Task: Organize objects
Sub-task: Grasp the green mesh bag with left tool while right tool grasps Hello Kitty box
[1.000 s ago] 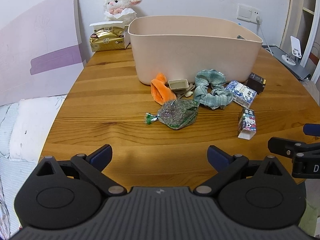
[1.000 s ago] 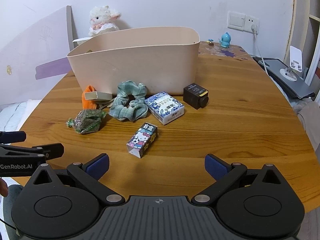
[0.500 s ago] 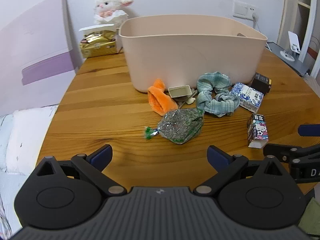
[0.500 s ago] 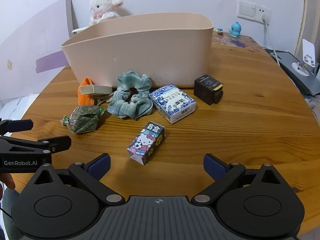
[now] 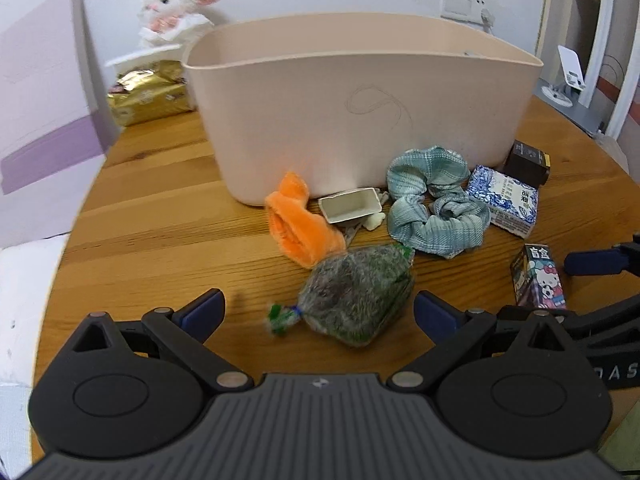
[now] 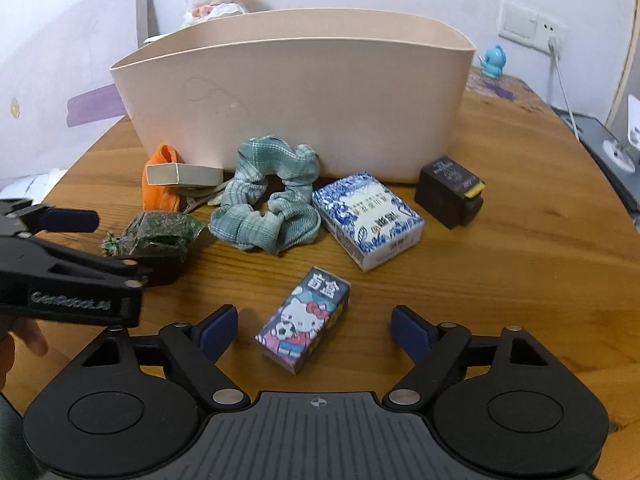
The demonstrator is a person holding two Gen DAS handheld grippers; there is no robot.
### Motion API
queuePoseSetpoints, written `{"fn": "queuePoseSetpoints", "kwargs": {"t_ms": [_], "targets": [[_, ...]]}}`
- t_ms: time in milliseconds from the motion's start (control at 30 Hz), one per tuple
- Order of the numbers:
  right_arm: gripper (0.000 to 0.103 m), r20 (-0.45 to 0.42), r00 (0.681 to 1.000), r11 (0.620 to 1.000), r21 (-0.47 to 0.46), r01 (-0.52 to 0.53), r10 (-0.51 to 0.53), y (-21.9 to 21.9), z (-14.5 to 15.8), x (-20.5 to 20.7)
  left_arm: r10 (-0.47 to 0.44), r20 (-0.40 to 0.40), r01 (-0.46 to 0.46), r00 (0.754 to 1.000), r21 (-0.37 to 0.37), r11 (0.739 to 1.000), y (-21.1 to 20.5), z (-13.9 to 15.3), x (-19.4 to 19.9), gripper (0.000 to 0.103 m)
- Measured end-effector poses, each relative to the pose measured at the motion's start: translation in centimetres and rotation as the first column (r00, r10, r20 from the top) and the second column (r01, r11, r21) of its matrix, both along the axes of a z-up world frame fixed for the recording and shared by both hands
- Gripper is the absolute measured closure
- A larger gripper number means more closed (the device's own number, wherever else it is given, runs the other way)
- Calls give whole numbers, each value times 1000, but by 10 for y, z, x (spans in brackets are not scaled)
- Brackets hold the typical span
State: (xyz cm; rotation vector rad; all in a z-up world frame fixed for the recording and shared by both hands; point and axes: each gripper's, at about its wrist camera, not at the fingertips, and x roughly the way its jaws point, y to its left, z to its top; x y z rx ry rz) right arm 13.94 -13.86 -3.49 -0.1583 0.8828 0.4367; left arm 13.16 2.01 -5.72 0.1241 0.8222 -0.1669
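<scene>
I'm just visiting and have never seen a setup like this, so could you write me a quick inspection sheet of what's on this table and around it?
Surface: round wooden table, items grouped in front of the bin.
Job's things: beige plastic bin; cartoon-cat box; blue-and-white box; black box; green plaid scrunchie; orange plush piece; green herb bag; small open cardboard box.
Clutter: plush lamb, gold packet, blue figurine.
Grippers: left gripper open, herb bag between its fingers; right gripper closing around the cartoon-cat box, not yet touching.
Cables: white cord from the wall socket.
Surroundings: white wall, purple-striped board, bedding at left.
</scene>
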Motion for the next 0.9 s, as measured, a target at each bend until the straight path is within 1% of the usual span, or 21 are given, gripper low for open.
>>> {"fn": "queuePoseSetpoints", "kwargs": {"t_ms": [67,100,133,167,233,267,300,333,367,400,433,500,533,667,767,900], "targets": [[22,18,1000,1000,-20,-16,17,3,-1,-1,-11,-17,11,1000,-6,1000,-1,-4,8,3],[29,27,999,999,-28,-20,21,3,-1,-2,-20,-23,19,1000,-11,1000,-2,-6,11,3],[35,31,999,999,-32,-23,24,3,0,-2,-27,-30,27,999,-15,1000,-3,-8,13,7],[38,33,999,999,-25,-27,28,3,1,-3,-35,-37,34,999,-15,999,-5,-10,15,9],[54,44,999,999,-25,-24,25,1,2,-3,-46,-31,46,998,-25,999,-6,-10,15,13],[57,45,999,1000,-23,-20,21,0,2,-3,-51,-29,51,998,-30,998,-6,-9,14,15],[62,47,999,1000,-22,-17,18,-1,3,-3,-58,-24,58,998,-31,998,-6,-8,13,19],[69,50,999,1000,-21,-16,17,-2,3,-3,-62,-24,61,998,-31,998,-6,-8,13,21],[74,53,998,1000,-21,-13,14,-3,3,-3,-63,-23,62,998,-31,998,-6,-8,12,22],[83,57,998,1000,-21,-10,11,-4,3,-4,-64,-21,64,998,-32,997,-6,-7,11,23],[82,58,998,1000,-19,-11,12,-4,3,-4,-65,-20,65,998,-33,997,-6,-7,10,27],[82,57,998,1000,-17,-9,10,-6,4,-5,-76,-5,76,997,-38,996,-7,-4,7,48],[82,56,998,1000,-15,-6,7,-7,4,-6,-82,-19,81,996,-46,996,-7,-3,7,48],[82,61,998,1000,0,5,-5,-15,9,-10,-65,-21,64,998,-43,997,-12,-2,3,51],[82,79,997,1000,26,17,-19,-23,20,-13,-42,-35,40,999,-73,997,-9,0,-2,55],[82,117,992,998,57,31,-38,-36,39,-16,-21,-5,21,1000,-74,997,-6,13,-14,56]]}}
